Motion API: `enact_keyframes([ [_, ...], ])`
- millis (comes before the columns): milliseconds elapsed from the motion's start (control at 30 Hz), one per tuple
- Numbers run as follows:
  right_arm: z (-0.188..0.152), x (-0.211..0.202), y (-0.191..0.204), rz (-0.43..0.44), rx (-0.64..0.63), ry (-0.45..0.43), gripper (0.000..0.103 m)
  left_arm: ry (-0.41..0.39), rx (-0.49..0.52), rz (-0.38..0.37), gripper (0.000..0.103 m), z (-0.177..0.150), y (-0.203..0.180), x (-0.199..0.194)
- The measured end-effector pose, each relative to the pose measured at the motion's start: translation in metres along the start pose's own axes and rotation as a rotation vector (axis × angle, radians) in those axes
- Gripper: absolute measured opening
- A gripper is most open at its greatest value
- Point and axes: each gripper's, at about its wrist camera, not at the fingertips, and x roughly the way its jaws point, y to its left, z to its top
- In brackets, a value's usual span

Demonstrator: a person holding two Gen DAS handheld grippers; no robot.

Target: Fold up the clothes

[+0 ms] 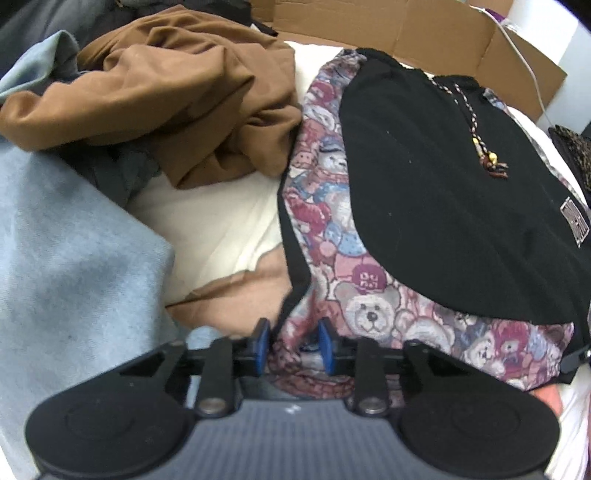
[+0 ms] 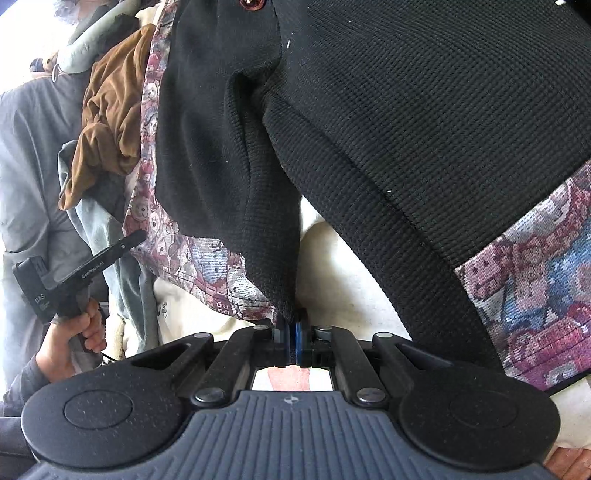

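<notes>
A garment of teddy-bear print fabric (image 1: pixel 343 266) with black panels (image 1: pixel 443 206) and a beaded drawstring (image 1: pixel 487 162) lies on a cream sheet (image 1: pixel 207 229). My left gripper (image 1: pixel 293 341) has its blue pads partly apart, with the print hem between them. My right gripper (image 2: pixel 291 336) is shut on the black knit edge (image 2: pixel 273 258) of the same garment and holds it lifted. The left gripper also shows in the right wrist view (image 2: pixel 74 277), held by a hand at the left.
A crumpled brown garment (image 1: pixel 177 99) and a light blue garment (image 1: pixel 66 258) lie to the left. A cardboard box (image 1: pixel 424 26) stands behind. A grey jacket (image 2: pixel 33 155) lies at the far left in the right wrist view.
</notes>
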Motion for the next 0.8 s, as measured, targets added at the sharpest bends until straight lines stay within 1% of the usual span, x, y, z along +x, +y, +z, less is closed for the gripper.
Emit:
enact_keyframes([
  [33,0.0,0.0,0.001,0.0,-0.002,0.001,0.0,-0.001,0.005,0.001,0.014,0.0,0.0,-0.004],
  [133,0.001,-0.002,0.003,0.002,-0.018,0.007,0.0,0.005,0.022,-0.003,0.005,0.002,-0.003,-0.02],
  [200,0.002,-0.004,0.005,0.005,-0.028,0.011,0.0,0.023,0.009,-0.009,0.004,0.004,-0.004,-0.034],
  [333,0.003,-0.008,0.007,0.012,-0.041,0.023,0.0,0.057,-0.05,-0.024,0.003,0.008,-0.001,-0.057],
  [433,0.003,-0.008,0.007,0.02,-0.047,0.037,0.0,0.058,-0.055,0.0,0.003,0.014,0.001,-0.059],
  [500,0.003,-0.004,0.007,0.017,-0.043,0.046,0.0,0.056,-0.036,0.064,0.007,0.013,0.004,-0.057],
  [533,0.003,-0.002,0.006,0.016,-0.04,0.051,0.0,0.057,-0.041,0.079,0.009,0.012,0.007,-0.055],
  [633,0.004,0.004,0.005,0.005,-0.04,0.056,0.001,0.069,-0.09,0.058,0.01,0.006,0.016,-0.049],
  [667,0.004,0.006,0.006,0.002,-0.043,0.059,0.001,0.068,-0.095,0.049,0.01,0.005,0.016,-0.047],
  [700,0.004,0.006,0.006,0.0,-0.048,0.06,0.003,0.059,-0.091,0.039,0.013,0.004,0.014,-0.045],
  [733,0.004,0.006,0.007,-0.002,-0.054,0.061,0.004,0.052,-0.083,0.026,0.021,0.003,0.012,-0.043],
  [767,0.004,0.006,0.007,-0.005,-0.06,0.06,0.006,0.049,-0.07,0.021,0.026,0.002,0.01,-0.04],
  [800,0.004,0.006,0.008,-0.005,-0.063,0.059,0.009,0.047,-0.056,0.017,0.035,0.001,0.007,-0.036],
])
